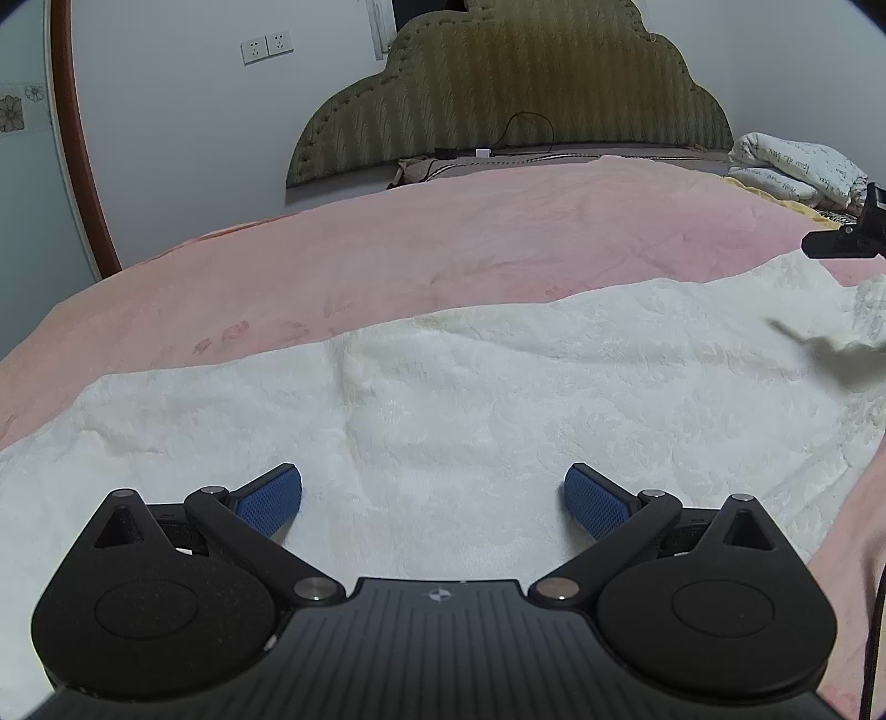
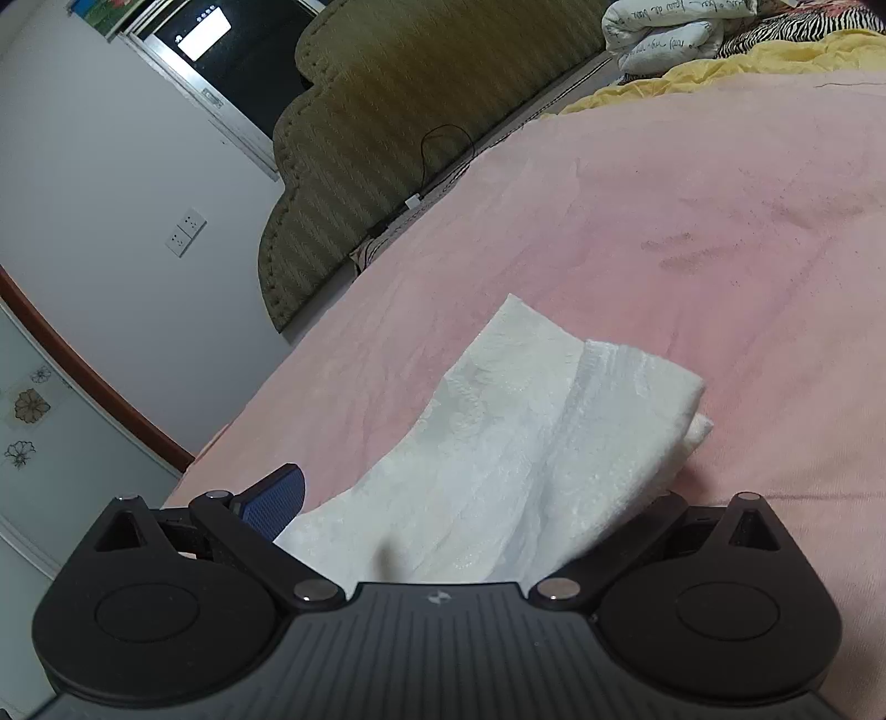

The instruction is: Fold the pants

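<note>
The white textured pants (image 1: 443, 399) lie spread across the pink bed cover. My left gripper (image 1: 433, 498) is open just above them, its blue pads wide apart with nothing between. In the right wrist view a bunched end of the pants (image 2: 526, 443) lies between the wide-spread fingers of my right gripper (image 2: 443, 515), draped over the body. The left blue pad (image 2: 277, 498) shows; the right pad is hidden under the cloth. The jaws stand wide apart. Part of the right gripper shows at the far right of the left wrist view (image 1: 847, 238).
The pink bed cover (image 1: 443, 238) stretches to an olive padded headboard (image 1: 526, 88). A cable and charger (image 1: 482, 152) lie by the headboard. Folded white bedding (image 1: 792, 166) and a yellow blanket (image 2: 747, 66) sit at the far right. A wall with sockets (image 1: 266, 47) is on the left.
</note>
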The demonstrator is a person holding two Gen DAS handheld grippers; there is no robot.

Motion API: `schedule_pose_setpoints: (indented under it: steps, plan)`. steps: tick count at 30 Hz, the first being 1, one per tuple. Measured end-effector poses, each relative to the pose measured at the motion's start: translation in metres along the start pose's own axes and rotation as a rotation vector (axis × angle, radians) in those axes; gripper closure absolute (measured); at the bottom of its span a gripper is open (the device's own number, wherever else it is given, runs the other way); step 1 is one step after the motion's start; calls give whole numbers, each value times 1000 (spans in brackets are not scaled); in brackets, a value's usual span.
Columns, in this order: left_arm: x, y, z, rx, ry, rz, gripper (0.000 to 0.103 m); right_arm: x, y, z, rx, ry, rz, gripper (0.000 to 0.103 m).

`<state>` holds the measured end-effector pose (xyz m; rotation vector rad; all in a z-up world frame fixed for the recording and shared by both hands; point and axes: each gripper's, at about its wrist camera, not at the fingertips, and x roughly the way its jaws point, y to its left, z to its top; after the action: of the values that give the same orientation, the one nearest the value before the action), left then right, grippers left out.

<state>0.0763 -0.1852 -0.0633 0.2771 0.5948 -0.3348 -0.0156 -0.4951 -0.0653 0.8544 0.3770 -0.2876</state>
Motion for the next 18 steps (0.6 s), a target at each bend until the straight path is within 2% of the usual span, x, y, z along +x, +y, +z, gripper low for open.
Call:
schedule_pose_setpoints:
  steps: [5, 9, 11, 12, 13, 14, 15, 16, 18]
  plan:
    - [0, 0, -1, 2, -1, 1, 0, 0, 5, -12, -92, -28, -2, 0]
    - [-1, 0, -1, 2, -2, 1, 0, 1, 5, -10, -88, -26, -4, 0]
    - [-1, 0, -1, 1, -1, 0, 0, 2, 7, -8, -108, -15, -25, 5]
    - [-1, 0, -1, 0, -1, -1, 0, 1, 9, -8, -125, -10, -54, 18]
    - [-1, 0, -1, 0, -1, -1, 0, 0, 11, -8, -139, -9, -86, 36]
    - [-1, 0, -1, -1, -1, -1, 0, -1, 10, -8, -142, -11, -113, 47]
    - [-1, 0, -1, 0, -1, -1, 0, -2, 6, -7, -131, -13, -123, 66]
    - [-1, 0, -1, 0, -1, -1, 0, -3, 1, -6, -110, -9, -115, 79]
    - [-1, 0, -1, -1, -1, -2, 0, -4, -8, -4, -69, 0, -82, 83]
